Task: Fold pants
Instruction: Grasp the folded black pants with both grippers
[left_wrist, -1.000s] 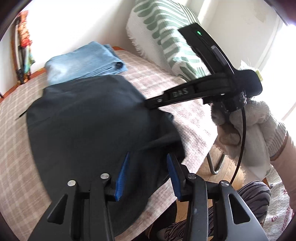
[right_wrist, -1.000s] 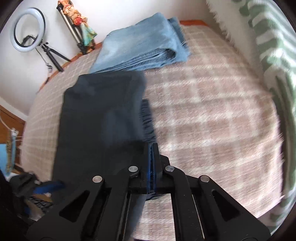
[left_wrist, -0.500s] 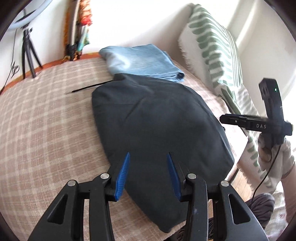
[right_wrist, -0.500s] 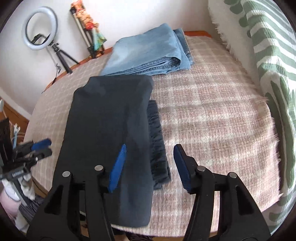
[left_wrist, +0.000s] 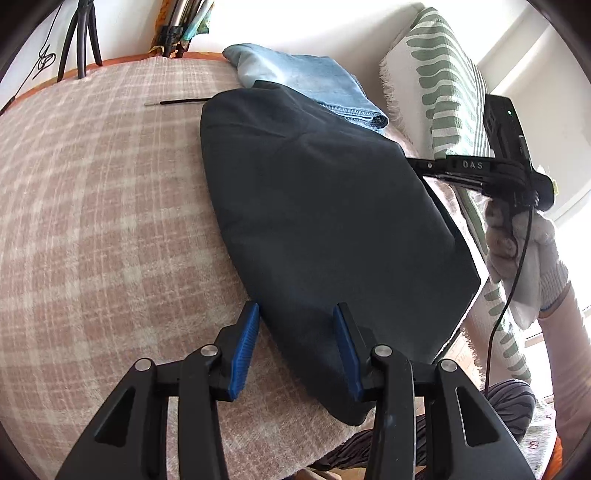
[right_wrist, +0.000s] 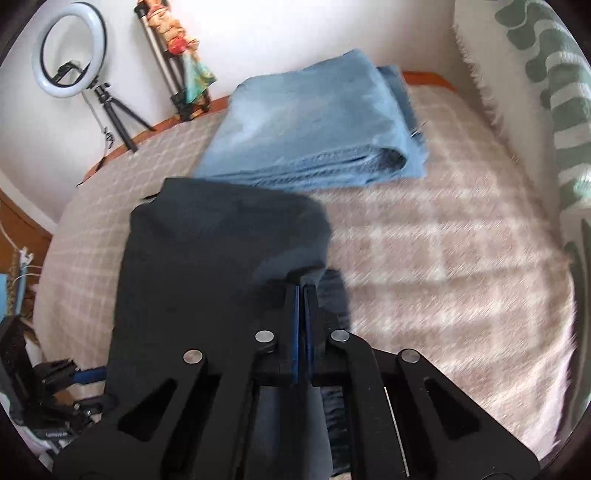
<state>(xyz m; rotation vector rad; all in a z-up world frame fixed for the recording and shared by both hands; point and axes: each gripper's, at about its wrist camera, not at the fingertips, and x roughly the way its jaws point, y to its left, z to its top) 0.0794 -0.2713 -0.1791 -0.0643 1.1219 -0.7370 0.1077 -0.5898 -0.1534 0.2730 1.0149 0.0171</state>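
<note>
1. Sees dark pants (left_wrist: 325, 206) spread flat on a plaid blanket (left_wrist: 92, 221), reaching from the near edge back to a stack of folded blue jeans (right_wrist: 314, 122).
2. Touches the jeans with the far end of the pants, overlapping their near edge in the left wrist view.
3. Pinches the right-hand edge of the pants with the right gripper (right_wrist: 301, 288): fingers clenched, having just closed, a little dark cloth bunched and lifted at the tips.
4. Grips that tool in a white-gloved hand (left_wrist: 517, 236), with a black cable hanging below it.
5. Hangs the left gripper (left_wrist: 296, 308) over the near left edge of the pants, fingers released and apart.
6. Puts the left blue pad just beside the hem over the blanket and the right pad over the dark cloth, neither pressing on it.
7. Leaves a green-striped pillow (left_wrist: 443, 85) upright at the right side and a ring light (right_wrist: 70, 50) on a tripod by the wall.
</note>
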